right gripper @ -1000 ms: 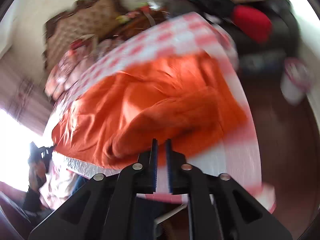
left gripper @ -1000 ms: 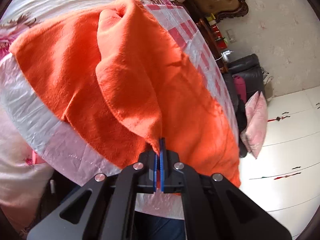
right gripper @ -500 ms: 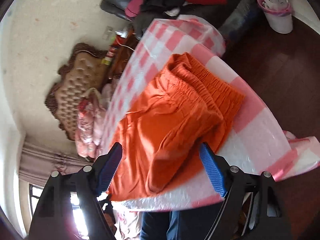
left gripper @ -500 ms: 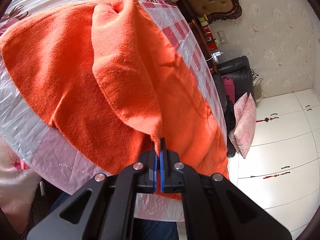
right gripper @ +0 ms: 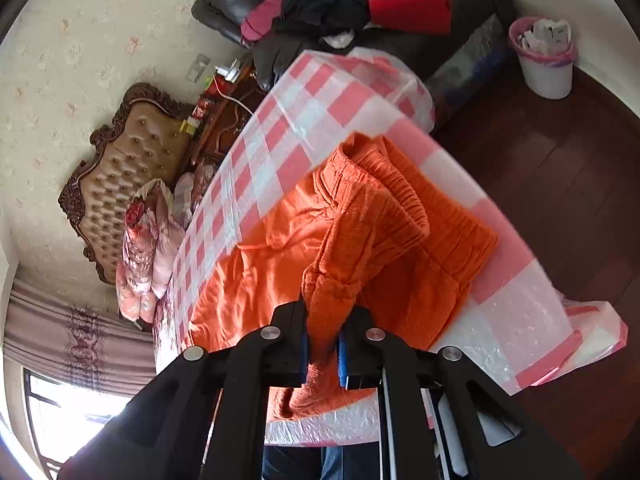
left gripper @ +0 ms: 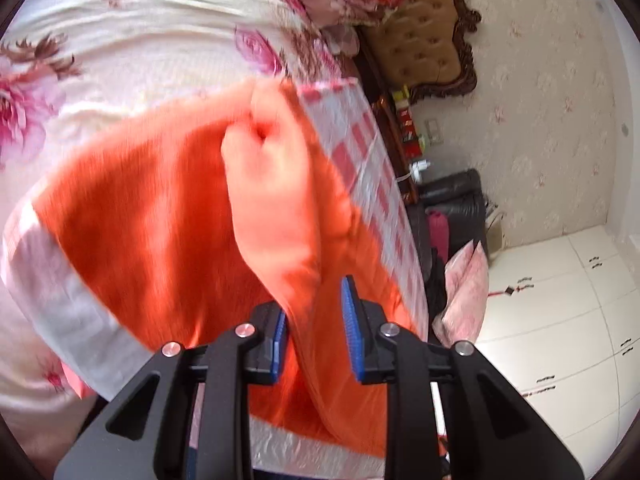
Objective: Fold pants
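Left gripper stands spread around a hanging leg of the orange pants at frame centre, right gripper pinching the waistband; slippage risks collapsing the fold.
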`<state>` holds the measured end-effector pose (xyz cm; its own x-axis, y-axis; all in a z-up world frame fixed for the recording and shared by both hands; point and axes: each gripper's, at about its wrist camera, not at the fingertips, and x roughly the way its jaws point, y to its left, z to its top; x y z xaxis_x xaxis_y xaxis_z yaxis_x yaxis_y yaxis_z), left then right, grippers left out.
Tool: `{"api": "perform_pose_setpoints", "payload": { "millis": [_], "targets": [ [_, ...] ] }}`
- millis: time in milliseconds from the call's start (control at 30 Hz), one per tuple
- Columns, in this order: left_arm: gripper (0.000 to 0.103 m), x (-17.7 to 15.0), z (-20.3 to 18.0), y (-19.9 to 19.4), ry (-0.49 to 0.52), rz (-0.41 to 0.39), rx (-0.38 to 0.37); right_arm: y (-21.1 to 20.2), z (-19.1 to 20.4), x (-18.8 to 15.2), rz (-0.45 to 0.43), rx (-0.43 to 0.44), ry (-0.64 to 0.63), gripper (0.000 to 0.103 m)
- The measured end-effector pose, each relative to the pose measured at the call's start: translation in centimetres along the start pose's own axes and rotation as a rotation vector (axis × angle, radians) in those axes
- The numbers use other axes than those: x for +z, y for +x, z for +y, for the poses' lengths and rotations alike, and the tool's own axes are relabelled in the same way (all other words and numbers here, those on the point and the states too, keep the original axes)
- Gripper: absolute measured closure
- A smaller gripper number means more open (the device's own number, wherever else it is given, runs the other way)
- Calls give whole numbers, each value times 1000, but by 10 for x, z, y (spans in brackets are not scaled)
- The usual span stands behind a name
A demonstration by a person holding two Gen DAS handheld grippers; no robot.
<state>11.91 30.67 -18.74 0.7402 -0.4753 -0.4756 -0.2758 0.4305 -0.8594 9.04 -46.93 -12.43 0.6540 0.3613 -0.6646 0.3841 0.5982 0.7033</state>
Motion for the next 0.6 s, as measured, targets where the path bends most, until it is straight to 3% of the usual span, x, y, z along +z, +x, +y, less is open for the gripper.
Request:
{"api": "perform_pose_setpoints", "payload": {
  "millis": [133,167,200,300,433,533,600],
  "targets": [
    [81,15,2,-2,-11,-7,13,0,7,5,-11,-3,-10,92],
    [85,15,4,0,-29,-3,18,3,9,5,-8,-7,-12,92],
    [99,17,8,0,-56,-8,19,5,9,5,-5,-10,-10,92],
    [101,19,-4,-4,-15,-27,86,7,12,5,4,-14,14,92],
    [101,51,-74,5,94,-1,101,3,30,27,20,20,53,92],
    [101,90,-142,32,132,28,87,1,65,68,5,62,89,93],
    [101,111,-181,52,173,22,121,3,94,100,-30,69,82,93]
  ]
}}
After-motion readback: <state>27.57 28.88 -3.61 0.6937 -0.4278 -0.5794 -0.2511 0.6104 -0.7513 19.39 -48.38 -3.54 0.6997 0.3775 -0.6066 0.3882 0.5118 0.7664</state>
